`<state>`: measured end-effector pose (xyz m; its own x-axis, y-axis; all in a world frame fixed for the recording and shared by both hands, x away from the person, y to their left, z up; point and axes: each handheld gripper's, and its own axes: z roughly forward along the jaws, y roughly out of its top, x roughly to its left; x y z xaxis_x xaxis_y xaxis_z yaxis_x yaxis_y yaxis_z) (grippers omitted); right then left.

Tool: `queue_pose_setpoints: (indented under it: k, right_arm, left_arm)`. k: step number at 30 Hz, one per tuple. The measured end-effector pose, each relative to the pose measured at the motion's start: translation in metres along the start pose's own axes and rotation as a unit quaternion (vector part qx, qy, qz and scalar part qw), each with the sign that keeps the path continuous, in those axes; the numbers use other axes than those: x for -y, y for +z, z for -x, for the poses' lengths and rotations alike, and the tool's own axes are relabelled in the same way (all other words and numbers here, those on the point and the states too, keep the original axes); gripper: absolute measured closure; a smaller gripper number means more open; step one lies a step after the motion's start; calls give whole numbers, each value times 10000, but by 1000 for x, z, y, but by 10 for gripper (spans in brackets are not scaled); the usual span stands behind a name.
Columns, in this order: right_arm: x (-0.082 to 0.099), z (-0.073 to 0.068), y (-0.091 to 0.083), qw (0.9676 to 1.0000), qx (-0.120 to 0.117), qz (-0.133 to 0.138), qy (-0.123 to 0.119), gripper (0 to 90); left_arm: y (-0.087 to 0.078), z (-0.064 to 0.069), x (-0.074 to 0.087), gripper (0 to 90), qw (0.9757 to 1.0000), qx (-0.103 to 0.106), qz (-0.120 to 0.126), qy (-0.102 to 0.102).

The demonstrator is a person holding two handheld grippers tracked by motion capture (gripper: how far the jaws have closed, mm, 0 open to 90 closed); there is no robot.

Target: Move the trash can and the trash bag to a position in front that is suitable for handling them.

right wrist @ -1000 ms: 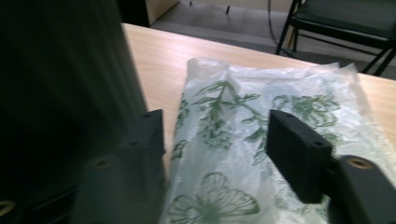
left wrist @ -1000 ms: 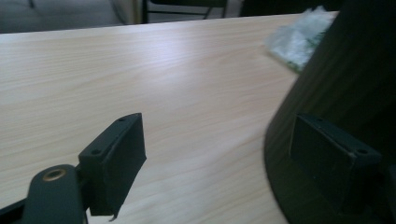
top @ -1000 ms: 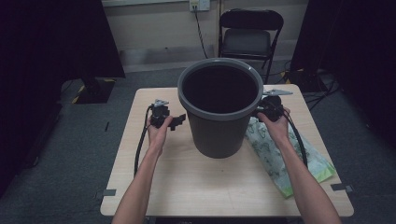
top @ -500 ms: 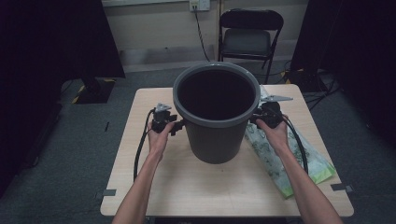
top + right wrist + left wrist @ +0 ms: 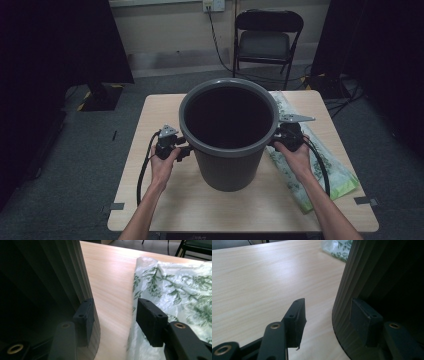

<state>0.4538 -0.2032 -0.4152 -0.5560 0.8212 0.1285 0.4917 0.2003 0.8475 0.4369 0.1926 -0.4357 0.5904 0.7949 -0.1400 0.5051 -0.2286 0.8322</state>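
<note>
A tall dark grey ribbed bucket (image 5: 227, 165) stands upright in the middle of the light wooden table (image 5: 150, 205). My left gripper (image 5: 186, 150) sits against its left side under the rim, and my right gripper (image 5: 276, 141) against its right side. In the left gripper view the left gripper (image 5: 327, 302) is open, one jaw lying against the bucket wall (image 5: 352, 277), the other over bare table. The right gripper (image 5: 114, 301) mirrors this beside the bucket (image 5: 67, 272). Both pairs of jaws have just been closing partway, with only the wall's curve edging into each gap.
A clear plastic bag with a green leaf print (image 5: 320, 170) lies on the table's right side, just under my right hand. A black folding chair (image 5: 267, 42) stands beyond the far edge. Dark curtains flank the room.
Both hands moved in against the bucket's sides and came toward the near edge. The bucket has shifted nearer with them and looks larger.
</note>
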Motion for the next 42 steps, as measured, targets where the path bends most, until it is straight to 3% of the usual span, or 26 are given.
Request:
queue_pose_setpoints:
  k: [4, 7, 10, 16, 20, 22, 27, 29, 33, 37, 39, 41, 42]
  right_arm:
    - [6, -5, -6, 9999, -120, -6, 91, 484]
    - [9, -10, -11, 9999, -114, -16, 30, 483]
    - [13, -14, -17, 9999, -116, -1, 11, 481]
    - [17, -21, -24, 9998, -155, -58, -125, 472]
    - [20, -27, -25, 9995, -251, -38, -169, 462]
    - [20, -28, -25, 9995, -243, -20, -185, 459]
    - [21, -31, -27, 9992, -348, -65, -207, 449]
    - [21, -31, -26, 9990, -384, -67, -212, 442]
    - [21, -32, -24, 9989, -423, -52, -191, 459]
    - [21, -33, -23, 9988, -431, -43, -211, 454]
    - [21, -33, -24, 9989, -413, -48, -218, 419]
    - [20, -31, -25, 9988, -377, -105, -307, 334]
    - [20, -28, -27, 9988, -330, -139, -331, 338]
  left_arm:
    - [-9, 7, 2, 464, 9996, -27, -138, 237]
    - [-13, 10, 3, 465, 9993, -12, -181, 332]
    - [-17, 11, 10, 474, 9997, 146, -77, 152]
    - [-26, 12, 18, 458, 9995, 277, -70, 128]
    - [-31, 8, 24, 412, 9993, 364, -48, -17]
    - [-33, 9, 26, 412, 9992, 380, -29, -90]
    - [-38, 10, 29, 422, 9993, 367, -59, -52]
    - [-39, 9, 31, 392, 9989, 393, -71, -227]
    - [-38, 6, 32, 346, 9990, 357, -39, -284]
    - [-40, 6, 33, 350, 9992, 335, -57, -231]
    - [-39, 6, 34, 341, 9992, 336, -110, -204]
    - [-37, 4, 38, 279, 9993, 276, -167, -187]
    - [-36, 2, 40, 250, 9992, 284, -218, -151]
